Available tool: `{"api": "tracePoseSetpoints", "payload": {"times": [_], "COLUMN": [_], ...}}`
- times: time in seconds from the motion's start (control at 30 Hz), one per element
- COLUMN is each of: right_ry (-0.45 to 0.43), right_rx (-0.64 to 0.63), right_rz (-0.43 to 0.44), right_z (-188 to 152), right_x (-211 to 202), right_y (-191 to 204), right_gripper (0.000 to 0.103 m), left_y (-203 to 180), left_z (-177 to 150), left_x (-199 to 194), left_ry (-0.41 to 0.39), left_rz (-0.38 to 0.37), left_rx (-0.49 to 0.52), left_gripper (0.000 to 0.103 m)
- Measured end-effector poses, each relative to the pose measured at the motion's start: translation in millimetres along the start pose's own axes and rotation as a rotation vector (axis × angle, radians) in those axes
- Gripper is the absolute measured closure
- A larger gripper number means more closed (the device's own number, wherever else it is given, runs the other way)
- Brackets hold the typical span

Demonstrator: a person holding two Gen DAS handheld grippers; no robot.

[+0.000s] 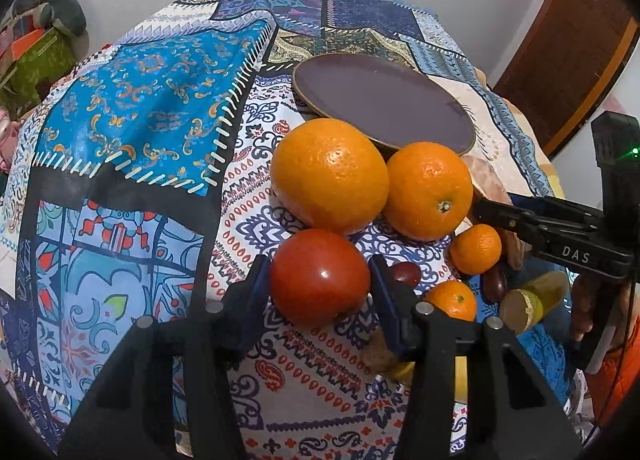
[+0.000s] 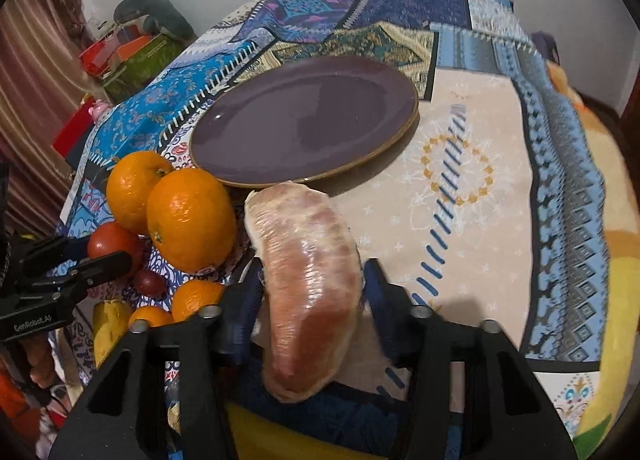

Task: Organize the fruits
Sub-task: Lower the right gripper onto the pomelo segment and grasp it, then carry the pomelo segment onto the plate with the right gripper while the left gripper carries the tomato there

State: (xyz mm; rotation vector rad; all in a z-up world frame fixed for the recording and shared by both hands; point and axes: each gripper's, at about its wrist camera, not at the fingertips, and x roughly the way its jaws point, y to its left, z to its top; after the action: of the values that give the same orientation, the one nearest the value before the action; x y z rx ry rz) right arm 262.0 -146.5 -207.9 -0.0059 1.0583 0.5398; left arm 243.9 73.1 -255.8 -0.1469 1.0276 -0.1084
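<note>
1. The left gripper (image 1: 320, 280) straddles a red tomato (image 1: 319, 278) on the counter (image 1: 132, 108). Its blue pads sit against both sides of the fruit, jaws partly closed around it.
2. The right gripper (image 2: 312, 292) has a peeled pomelo segment (image 2: 308, 280) between its fingers. The pads lie close at each side, but whether they press on it I cannot tell.
3. A purple plate (image 2: 304, 120) rests on the patterned cloth, with nothing on it, just behind the pile of fruit.
4. Two large oranges (image 1: 330, 174) lie side by side, touching each other, between the tomato and the plate. The nearer edge of the plate is hidden behind them in the left wrist view.
5. Two small mandarins (image 1: 476, 248) lie to the right of the tomato, near a dark red grape (image 1: 406, 274).
6. A yellow, cut piece of fruit (image 1: 532, 302) lies just beyond the mandarins, under the right gripper's arm.
7. The pomelo segment lies lengthwise toward the plate, its far tip near the rim.
</note>
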Motion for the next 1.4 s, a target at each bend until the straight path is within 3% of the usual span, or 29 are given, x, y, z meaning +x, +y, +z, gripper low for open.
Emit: {"api": "tracePoseSetpoints", "payload": {"times": [0.2,0.6,1.1,1.4], "right_ry": [-0.015,-0.116,-0.273,-0.338], "right_rx": [-0.008,-0.027,-0.060,-0.061], "right_rz": [-0.006,-0.023,-0.074,-0.088], "right_z": [-3.4,4.3,36.3,62.7], "right_x": [-4.8,-41.5,-89.6,-97.6], "right_y": [3.2,7.0,10.8,4.6], "right_gripper": [0.061,0.062,0.062,0.062], "left_y": [-0.3,1.6,-22.0,-32.4], "left_z": [-0.3,10.1,61.4,94.6], "left_x": [-3.3,-47.9,-92.4,-79.3], "left_ry": [-0.008,-0.123,-0.286,-0.303], "left_rz": [0.011,0.058,0.059,0.049], "left_rx": [0.007,-0.005,0.039,0.058], "left_gripper": [0.055,0.056,0.056,0.056]}}
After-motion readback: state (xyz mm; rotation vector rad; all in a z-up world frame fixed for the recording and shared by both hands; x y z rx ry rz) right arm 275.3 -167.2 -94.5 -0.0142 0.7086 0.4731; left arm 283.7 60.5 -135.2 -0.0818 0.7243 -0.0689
